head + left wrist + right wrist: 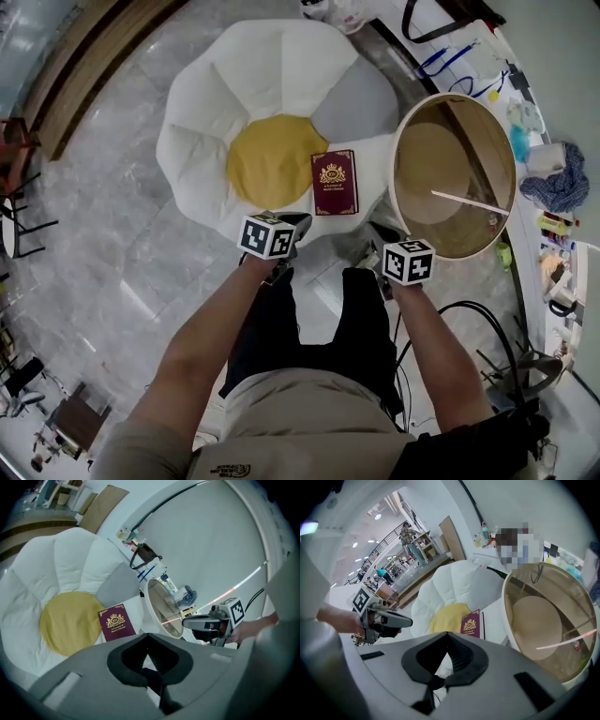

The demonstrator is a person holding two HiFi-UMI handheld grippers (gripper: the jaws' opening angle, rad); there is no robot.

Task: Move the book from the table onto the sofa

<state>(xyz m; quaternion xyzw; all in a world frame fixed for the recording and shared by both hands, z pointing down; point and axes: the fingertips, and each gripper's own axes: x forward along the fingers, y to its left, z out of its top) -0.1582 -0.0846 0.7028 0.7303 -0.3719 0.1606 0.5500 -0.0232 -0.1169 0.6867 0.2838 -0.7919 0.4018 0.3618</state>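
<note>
The dark red book (334,182) with a gold crest lies flat on the white flower-shaped sofa (234,94), just right of its yellow centre (272,161). It also shows in the left gripper view, book (116,622), and in the right gripper view, book (470,623). My left gripper (284,225) hangs over the sofa's near edge, apart from the book, jaws shut and empty (149,637). My right gripper (388,246) is held by the round table's (453,173) near rim, jaws shut with nothing between them (446,633).
The round wooden table with a raised white rim stands right of the sofa. A cluttered bench (553,187) with a blue cloth and cables runs along the right. Black cables (487,328) lie on the marble floor (112,244). Chairs (19,197) stand far left.
</note>
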